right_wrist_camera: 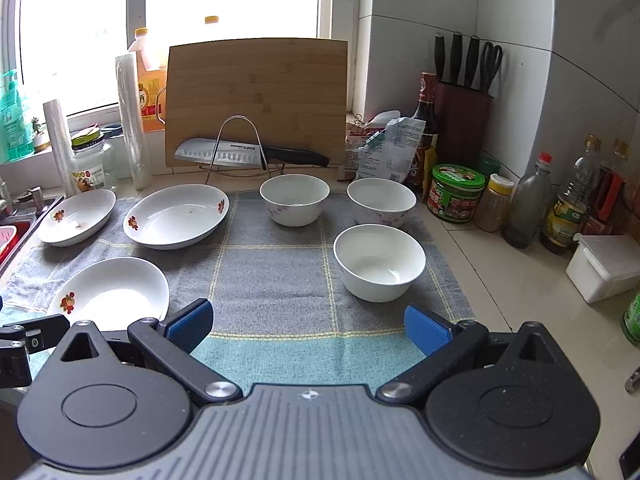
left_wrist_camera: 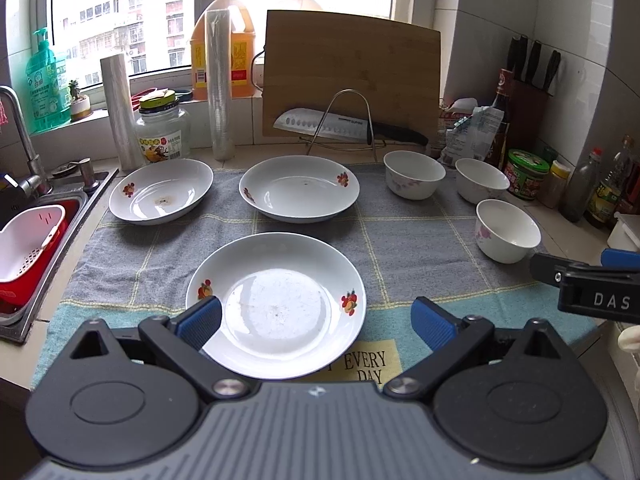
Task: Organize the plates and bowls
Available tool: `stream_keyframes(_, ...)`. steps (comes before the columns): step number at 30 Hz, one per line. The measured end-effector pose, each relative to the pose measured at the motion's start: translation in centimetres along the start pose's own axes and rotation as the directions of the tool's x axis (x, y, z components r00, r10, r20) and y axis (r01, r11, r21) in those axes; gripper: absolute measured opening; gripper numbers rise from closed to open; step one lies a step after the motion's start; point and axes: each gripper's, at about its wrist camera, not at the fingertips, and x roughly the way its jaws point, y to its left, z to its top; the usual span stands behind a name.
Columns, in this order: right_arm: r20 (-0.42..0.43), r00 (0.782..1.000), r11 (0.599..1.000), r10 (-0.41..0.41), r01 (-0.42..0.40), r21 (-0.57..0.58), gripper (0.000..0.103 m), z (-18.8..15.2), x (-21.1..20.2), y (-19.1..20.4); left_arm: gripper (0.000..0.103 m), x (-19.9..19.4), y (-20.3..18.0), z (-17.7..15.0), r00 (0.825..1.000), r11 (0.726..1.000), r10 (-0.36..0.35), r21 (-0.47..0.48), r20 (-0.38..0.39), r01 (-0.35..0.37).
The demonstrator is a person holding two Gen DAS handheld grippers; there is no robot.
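a: what did the left camera catch?

b: the left gripper [left_wrist_camera: 316,322] hung over the near edge of a grey checked cloth [left_wrist_camera: 420,240], its blue pads spread wide with nothing between them. the near plate [left_wrist_camera: 276,304] lay just ahead of it, the left pad [left_wrist_camera: 199,322] showing against the plate's rim; whether they touched could not be told.

a: and the other plates?

b: two more sat at the back of the cloth, apart from each other: the left plate [left_wrist_camera: 161,191] near the sink [left_wrist_camera: 76,200] and the middle plate [left_wrist_camera: 299,188] in front of the knife rack [left_wrist_camera: 348,120]. all three carried small fruit prints.

a: where were the bowls?

b: on the right side of the cloth, three of them, upright and empty. the back bowl [right_wrist_camera: 294,199] and the corner bowl [right_wrist_camera: 381,202] stood side by side in the far row, and the near bowl [right_wrist_camera: 379,267] stood alone in front of the corner one.

a: the right claw?

b: the right gripper [right_wrist_camera: 308,330] was also wide apart and empty, held low over the teal strip of the cloth, the near bowl ahead of its right pad [right_wrist_camera: 424,330]. a cutting board [right_wrist_camera: 256,96] leaned against the window wall behind the rack.
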Motion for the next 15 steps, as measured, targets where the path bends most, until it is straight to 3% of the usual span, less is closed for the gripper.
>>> stream_keyframes(7, 0.001, 0.988, 0.986, 0.154, -0.153, -0.061, 0.103, 1.2, 4.2, -0.8, 0.100, 2.0, -0.3, 0.4, 0.997, 0.996, 0.072, -0.061, -0.016, -0.072)
stream_keyframes(15, -0.056, 0.953, 0.944, 0.297, -0.302, -0.135, 0.103, 2.0, 8.0, 0.0, 0.100, 3.2, -0.1, 0.4, 0.984, 0.973, 0.174, -0.148, -0.046, -0.179)
